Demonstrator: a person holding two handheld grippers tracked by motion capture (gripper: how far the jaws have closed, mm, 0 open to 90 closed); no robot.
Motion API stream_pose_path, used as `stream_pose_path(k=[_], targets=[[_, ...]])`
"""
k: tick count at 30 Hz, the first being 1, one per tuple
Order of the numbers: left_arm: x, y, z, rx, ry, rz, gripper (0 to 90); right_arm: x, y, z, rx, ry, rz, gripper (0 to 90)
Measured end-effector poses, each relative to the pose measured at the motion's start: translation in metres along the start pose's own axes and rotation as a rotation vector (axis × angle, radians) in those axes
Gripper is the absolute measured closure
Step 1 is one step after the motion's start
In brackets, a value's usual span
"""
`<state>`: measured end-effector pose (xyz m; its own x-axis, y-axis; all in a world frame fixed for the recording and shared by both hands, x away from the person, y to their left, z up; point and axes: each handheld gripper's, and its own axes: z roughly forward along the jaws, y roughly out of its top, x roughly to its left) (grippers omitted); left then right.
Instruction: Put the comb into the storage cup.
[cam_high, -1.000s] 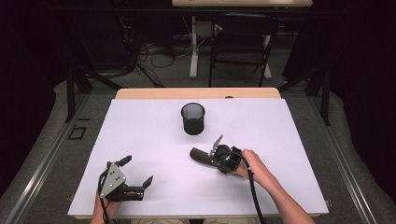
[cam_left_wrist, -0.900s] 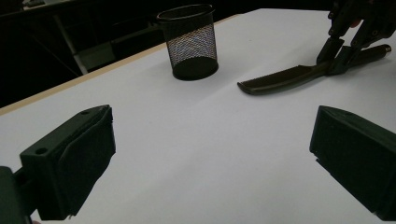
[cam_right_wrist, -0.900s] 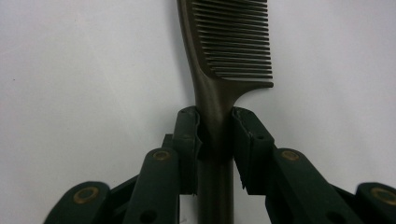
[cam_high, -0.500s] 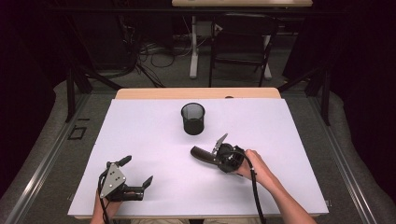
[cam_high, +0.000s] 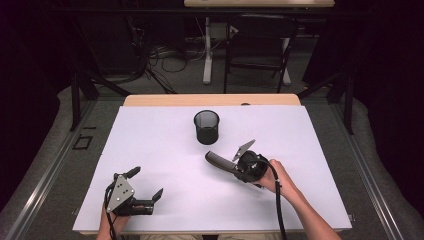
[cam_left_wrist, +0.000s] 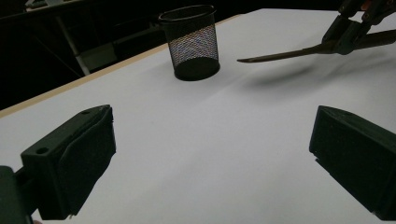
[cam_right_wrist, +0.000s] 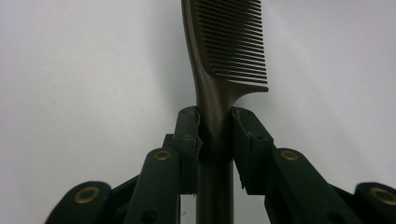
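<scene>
A dark comb (cam_high: 218, 160) is held by its handle in my right gripper (cam_high: 235, 167), right of the table's middle, with its toothed end pointing left. In the right gripper view both pads (cam_right_wrist: 189, 135) press on the comb (cam_right_wrist: 229, 42) handle just below the teeth, so the right gripper (cam_right_wrist: 215, 128) is shut on it. A black mesh cup (cam_high: 206, 127) stands upright behind the comb, apart from it. My left gripper (cam_high: 146, 182) rests at the front left, open and with nothing in it. Its own view looks past wide-apart jaws at the cup (cam_left_wrist: 192, 42) and the comb (cam_left_wrist: 285, 54).
The white table top (cam_high: 150, 140) has a wooden strip along its far edge. Beyond it stand dark table legs, cables and a chair on the floor. A person's two forearms come in from the table's near edge.
The right gripper with the comb has shifted slightly to the right and away from the near edge. The left gripper has not moved.
</scene>
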<state>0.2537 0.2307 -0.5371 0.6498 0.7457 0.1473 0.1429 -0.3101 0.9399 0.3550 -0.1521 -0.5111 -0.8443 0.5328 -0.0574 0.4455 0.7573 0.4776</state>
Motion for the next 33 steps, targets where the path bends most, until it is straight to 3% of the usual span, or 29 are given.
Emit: stream_pose_path(k=[19, 33], targets=[[0.000, 0.000, 0.000, 0.000, 0.001, -0.001, 0.7, -0.008, -0.011, -0.018, -0.147, 0.006, 0.059, 72.8], [0.001, 0.000, 0.000, 0.000, 0.001, -0.001, 0.7, -0.010, -0.013, -0.022, -0.214, -0.014, 0.081, 72.8]])
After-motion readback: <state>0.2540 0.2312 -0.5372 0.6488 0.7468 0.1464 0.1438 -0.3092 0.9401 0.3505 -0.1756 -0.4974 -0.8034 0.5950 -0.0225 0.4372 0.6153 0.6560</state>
